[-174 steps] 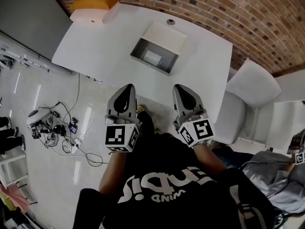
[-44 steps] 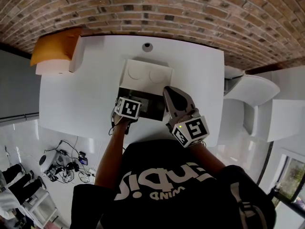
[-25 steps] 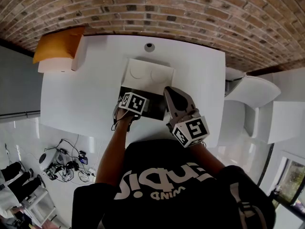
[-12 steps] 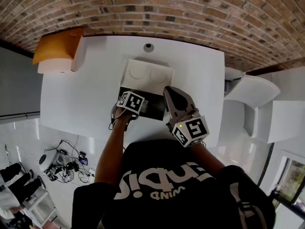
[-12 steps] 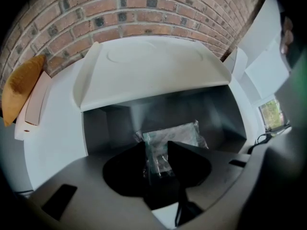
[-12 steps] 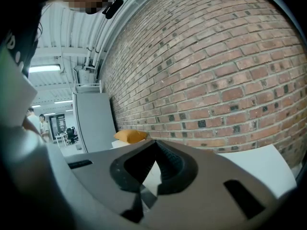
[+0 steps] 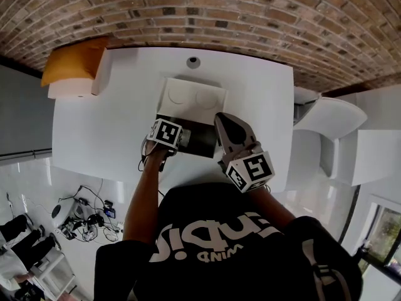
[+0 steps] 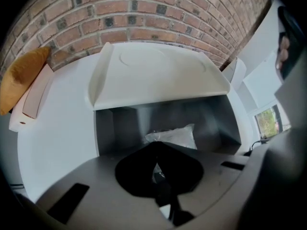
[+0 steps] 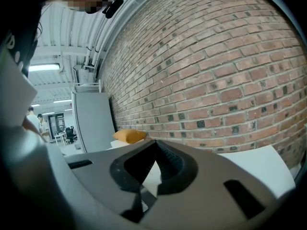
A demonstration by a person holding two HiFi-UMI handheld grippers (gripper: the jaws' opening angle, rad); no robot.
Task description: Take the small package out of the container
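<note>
Left tongs: jaws just closed, apparently pinching the near edge of the small package, which lies inside the container.
Right tongs: together, empty, beside the container.
Risk, as judged: the bite looks shallow, so the thin film may slip free on lifting.

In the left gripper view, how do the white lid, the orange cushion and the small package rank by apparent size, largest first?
1. white lid, clearly the largest.
2. orange cushion.
3. small package; its near end is hidden, so only the visible part is ranked.
</note>
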